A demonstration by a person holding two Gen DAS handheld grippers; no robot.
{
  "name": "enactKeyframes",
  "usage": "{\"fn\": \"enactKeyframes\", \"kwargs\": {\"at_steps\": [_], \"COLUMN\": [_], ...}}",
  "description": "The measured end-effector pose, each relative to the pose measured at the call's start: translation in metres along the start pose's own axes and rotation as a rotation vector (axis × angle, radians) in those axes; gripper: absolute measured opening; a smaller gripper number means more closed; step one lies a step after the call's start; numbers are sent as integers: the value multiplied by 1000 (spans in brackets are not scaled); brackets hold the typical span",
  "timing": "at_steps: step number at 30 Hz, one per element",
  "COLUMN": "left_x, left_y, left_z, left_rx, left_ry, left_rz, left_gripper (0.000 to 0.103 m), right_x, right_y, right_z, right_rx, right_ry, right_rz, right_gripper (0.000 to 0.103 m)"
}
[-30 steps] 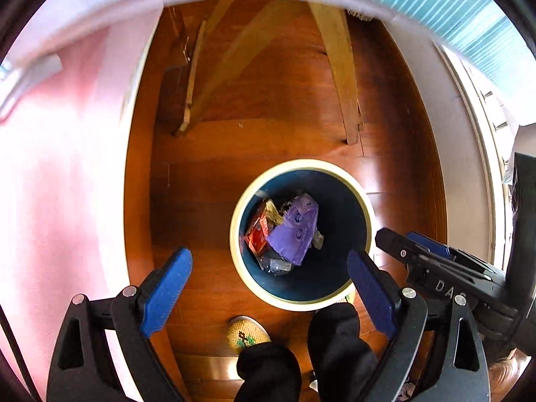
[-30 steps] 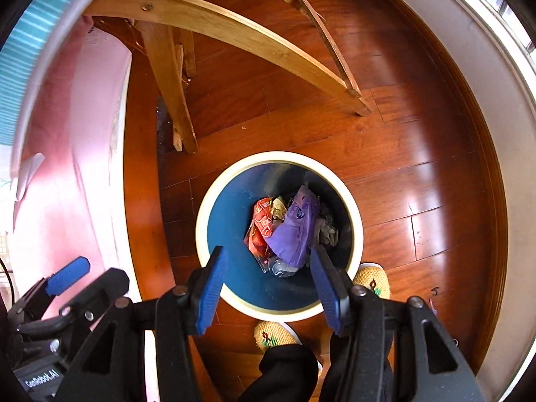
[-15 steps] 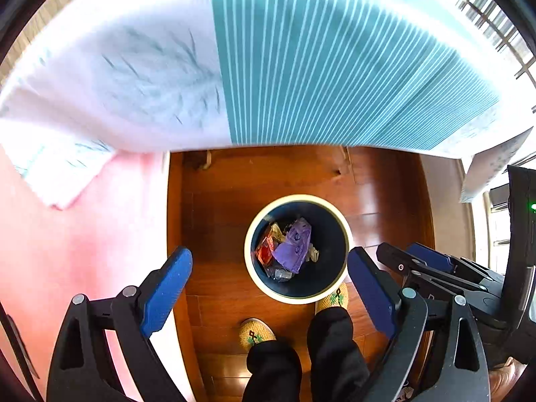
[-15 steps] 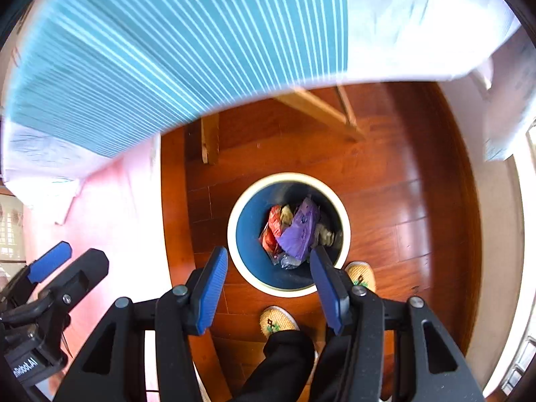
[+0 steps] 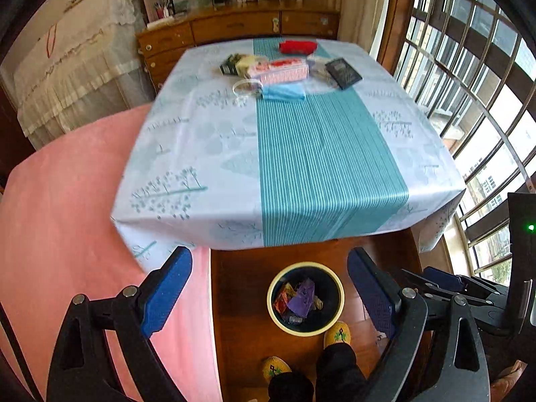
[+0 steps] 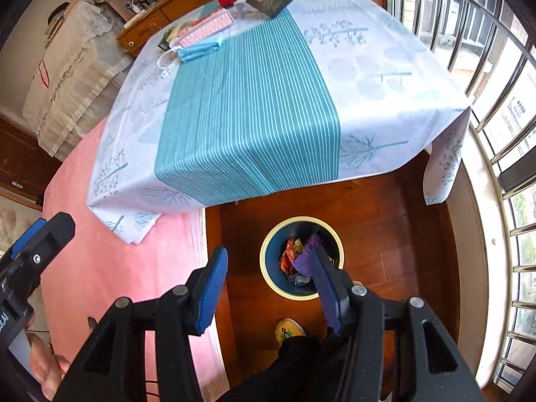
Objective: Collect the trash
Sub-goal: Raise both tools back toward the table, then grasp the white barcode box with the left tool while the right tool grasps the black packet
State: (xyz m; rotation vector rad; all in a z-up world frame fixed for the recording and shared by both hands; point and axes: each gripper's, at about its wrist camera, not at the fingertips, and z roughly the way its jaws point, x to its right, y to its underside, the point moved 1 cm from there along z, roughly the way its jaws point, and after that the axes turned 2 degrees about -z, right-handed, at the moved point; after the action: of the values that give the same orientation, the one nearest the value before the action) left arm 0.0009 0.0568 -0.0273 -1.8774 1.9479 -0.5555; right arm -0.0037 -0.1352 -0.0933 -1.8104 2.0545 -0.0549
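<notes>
I see both my left gripper point(image 5: 268, 298) and right gripper point(image 6: 268, 288) open and empty above the bin point(image 5: 305, 297); maybe wrappers inside.

Bin point(image 5: 305, 298) on floor before table point(image 5: 214, 154); mask point(image 5: 283, 93) on table

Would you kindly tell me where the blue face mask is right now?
In both wrist views the blue face mask lies on the far part of the tablecloth's teal stripe, just in front of the pink patterned box.
</notes>
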Motion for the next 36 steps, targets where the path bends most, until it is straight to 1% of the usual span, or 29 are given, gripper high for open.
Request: {"fn": "enactKeyframes", "kwargs": {"at_steps": [2,5,7,9,11,12,14,19,21,24,29,30,32,36], "left_x": [-3,-10,-15,-19,-22,-23,-23,-20,-17,-10,11,17,30,61], "left_y": [-11,-26,-32,-36,-41,-44,-51,-71,-81,-99,-142,-152,-172,-209], "left_z": [-21,-49,-62,-73,-82,-84,-86,-86,-80,-63,-16,-5,19,76], "left_rx": [37,63,79,110,137,146,151,170,169,155,135,133,119,37], "left_ry": [1,34,58,63,68,72,82,94,99,110,95,84,65,68], "left_rz": [-1,-17,-28,-37,-39,-40,-41,-42,-47,-71,-108,-113,-130,-172], "left_gripper": [93,93,92,90,89,87,83,80,74,70,70,70,70,70], "right_x": [-5,-11,-15,-20,-20,-22,-26,-30,-28,-18,4,8,16,35], "right_y": [-7,-16,-22,-29,-37,-42,-50,-74,-87,-116,-186,-201,-233,-295], "right_z": [-22,-51,-66,-80,-93,-97,-105,-120,-123,-117,-84,-76,-56,-10], "right_rx": [40,106,150,193,233,252,287,363,386,383,324,315,282,183], "right_ry": [1,4,3,3,4,5,16,45,48,30,-24,-34,-46,-83], "right_rz": [-12,-25,-32,-42,-54,-61,-79,-141,-159,-170,-211,-230,-265,-296], "right_gripper": [52,52,52,52,52,52,52,52,52,52,51,45,41,41]}}
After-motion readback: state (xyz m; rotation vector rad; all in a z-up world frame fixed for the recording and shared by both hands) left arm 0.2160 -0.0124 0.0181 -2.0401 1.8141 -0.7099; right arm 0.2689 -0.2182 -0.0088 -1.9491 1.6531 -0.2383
